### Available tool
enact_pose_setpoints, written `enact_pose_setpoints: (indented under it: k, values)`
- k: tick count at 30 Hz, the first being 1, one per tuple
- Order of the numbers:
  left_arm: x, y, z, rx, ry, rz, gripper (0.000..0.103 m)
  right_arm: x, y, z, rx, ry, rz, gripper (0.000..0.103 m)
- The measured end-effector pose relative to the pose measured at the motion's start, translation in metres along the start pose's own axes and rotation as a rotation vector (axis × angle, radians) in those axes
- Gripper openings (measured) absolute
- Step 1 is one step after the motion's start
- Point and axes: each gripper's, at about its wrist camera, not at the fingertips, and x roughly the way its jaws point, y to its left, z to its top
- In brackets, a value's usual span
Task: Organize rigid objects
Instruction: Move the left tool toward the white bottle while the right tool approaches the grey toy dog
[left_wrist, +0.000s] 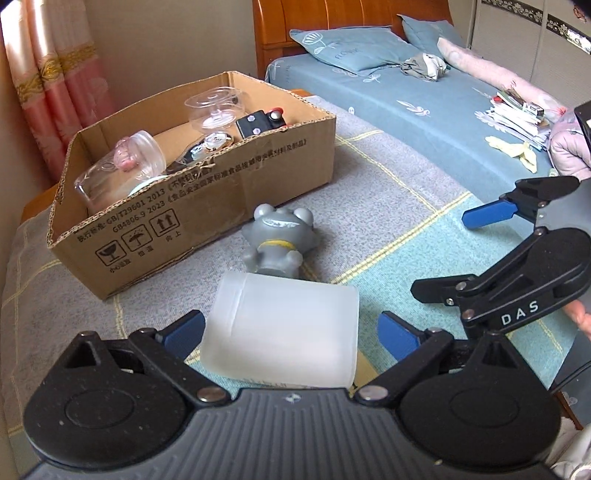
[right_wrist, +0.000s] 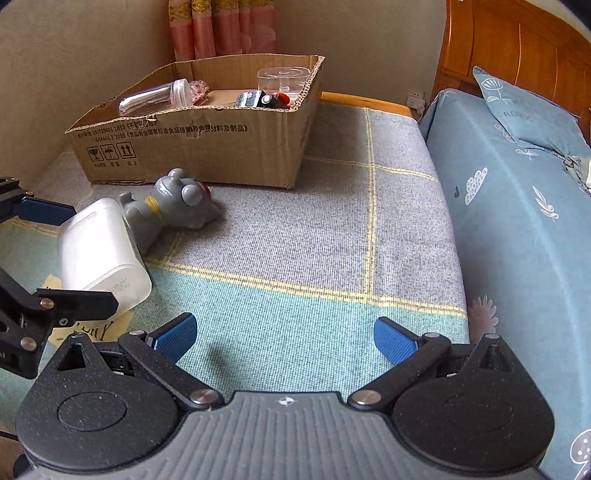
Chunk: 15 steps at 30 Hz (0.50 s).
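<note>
**Jar and toy beside the box**

I see a frosted white plastic jar (left_wrist: 282, 332) on its side on the checked blanket, touching a toppled grey plastic bear figurine (left_wrist: 279, 242). Behind them, the open brown cardboard box (left_wrist: 207, 206) holds clear containers.

You can read "GB/T29601 2013" and "GB4806.9 2023" printed on the cardboard box (left_wrist: 207, 206), beside Chinese characters, with three handling signs below: a broken glass, an umbrella and two up arrows. The right gripper (left_wrist: 439, 254) bears "DAS" in white letters. The blue pillow (right_wrist: 524, 107) shows "FLOWER", only partly legible.
</note>
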Motion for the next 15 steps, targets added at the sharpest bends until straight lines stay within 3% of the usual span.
enact_pose_setpoints:
  k: [5,10,15]
  values:
    - [0.005,0.005,-0.001,-0.020,0.003,-0.003,0.085,0.002,0.000,-0.002,-0.004,0.003,0.007,0.103]
    - [-0.001,0.013,-0.007,-0.076,-0.001,-0.008,0.085,0.007,0.001,0.000,-0.010,0.011,0.016,0.103]
    - [-0.011,0.030,-0.021,-0.176,-0.002,0.072,0.085,0.009,0.007,-0.001,-0.046,0.011,0.019,0.103]
